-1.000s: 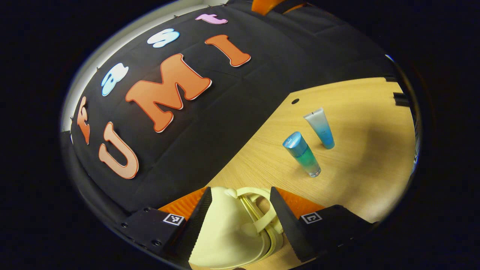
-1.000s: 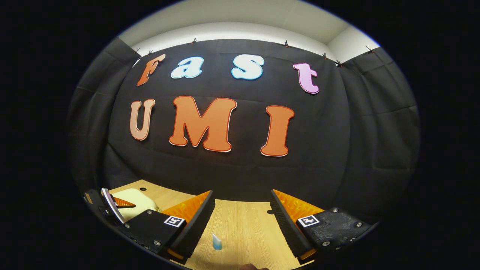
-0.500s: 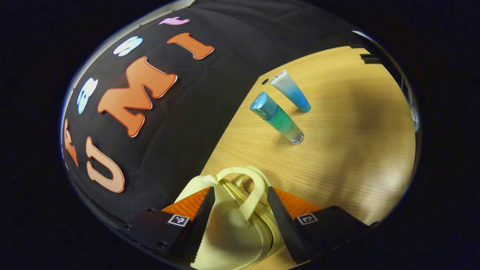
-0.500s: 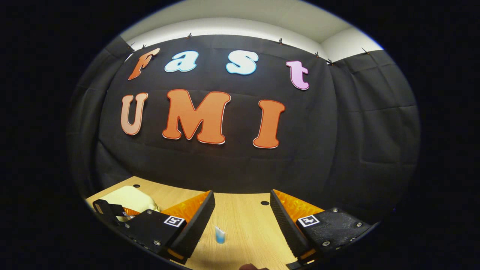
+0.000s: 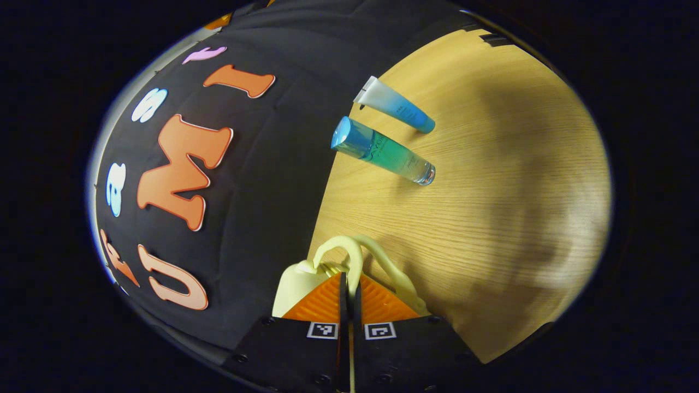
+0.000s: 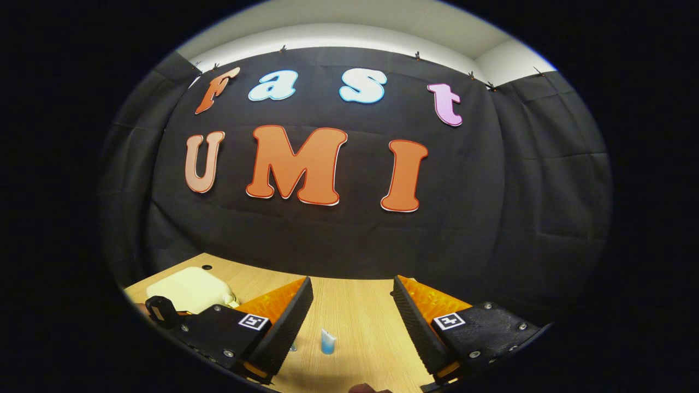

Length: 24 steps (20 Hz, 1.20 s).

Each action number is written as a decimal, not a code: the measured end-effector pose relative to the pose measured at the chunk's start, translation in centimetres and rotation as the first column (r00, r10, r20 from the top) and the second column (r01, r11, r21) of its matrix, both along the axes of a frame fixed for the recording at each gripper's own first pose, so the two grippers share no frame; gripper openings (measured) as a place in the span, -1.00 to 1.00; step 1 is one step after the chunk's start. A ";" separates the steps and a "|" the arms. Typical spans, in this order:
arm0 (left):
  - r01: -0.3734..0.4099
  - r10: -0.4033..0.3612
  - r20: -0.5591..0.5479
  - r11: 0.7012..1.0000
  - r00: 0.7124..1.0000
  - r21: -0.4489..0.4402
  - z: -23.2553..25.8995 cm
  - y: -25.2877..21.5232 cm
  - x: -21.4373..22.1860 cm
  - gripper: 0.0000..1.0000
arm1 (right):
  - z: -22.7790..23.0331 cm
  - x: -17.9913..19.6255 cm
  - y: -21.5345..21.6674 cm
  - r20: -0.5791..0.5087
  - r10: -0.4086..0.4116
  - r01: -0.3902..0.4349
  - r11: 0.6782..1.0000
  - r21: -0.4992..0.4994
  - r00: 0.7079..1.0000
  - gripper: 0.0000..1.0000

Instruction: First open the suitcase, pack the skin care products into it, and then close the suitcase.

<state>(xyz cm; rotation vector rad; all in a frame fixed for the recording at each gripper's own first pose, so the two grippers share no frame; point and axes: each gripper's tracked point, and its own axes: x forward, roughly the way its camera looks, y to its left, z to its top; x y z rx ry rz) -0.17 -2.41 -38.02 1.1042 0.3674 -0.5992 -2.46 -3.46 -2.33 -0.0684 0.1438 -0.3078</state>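
While the wooden table (image 5: 491, 229) fills most of the scene, the left gripper (image 5: 347, 286) sits low over a small cream suitcase (image 5: 297, 278), its two fingers drawn in tight with one loop of the suitcase's handle (image 5: 341, 254) pinched between them; a second loop of the handle curves off just beside the fingers. From what the left gripper view gives me, the suitcase looks closed, though most of its body is hidden behind the fingers, so I would not swear to it. Farther along the table, well apart from the suitcase, stand two skin care products: a clear bottle with a blue cap (image 5: 382, 152) and greenish liquid, and just beyond it a white-to-blue tube (image 5: 394, 105) resting on its blue cap end. They are near each other but not touching. The right gripper (image 6: 352, 311) is held level and higher up, facing the booth's black wall, its fingers spread wide with nothing between them. In the right gripper view the tube (image 6: 327, 342) shows small on the table past those fingers, and the suitcase (image 6: 188, 286) lies off at the left edge.
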 end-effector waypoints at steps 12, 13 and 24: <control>-0.374 0.385 -0.022 0.877 0.923 -0.302 11.2 6.6 4.3 -0.95 | -0.4 2.5 0.6 0.023 0.129 -0.129 0.991 0.028 0.991 0.88; -0.397 0.411 -0.024 0.860 0.911 -0.320 12.1 7.7 4.7 -0.95 | -0.4 2.7 0.7 0.022 0.143 -0.143 0.989 0.024 0.990 0.88; -0.587 0.644 -0.107 0.599 0.757 -0.544 18.4 21.0 8.2 -0.94 | -1.0 3.5 2.0 -0.026 0.205 -0.205 0.979 0.006 0.978 0.88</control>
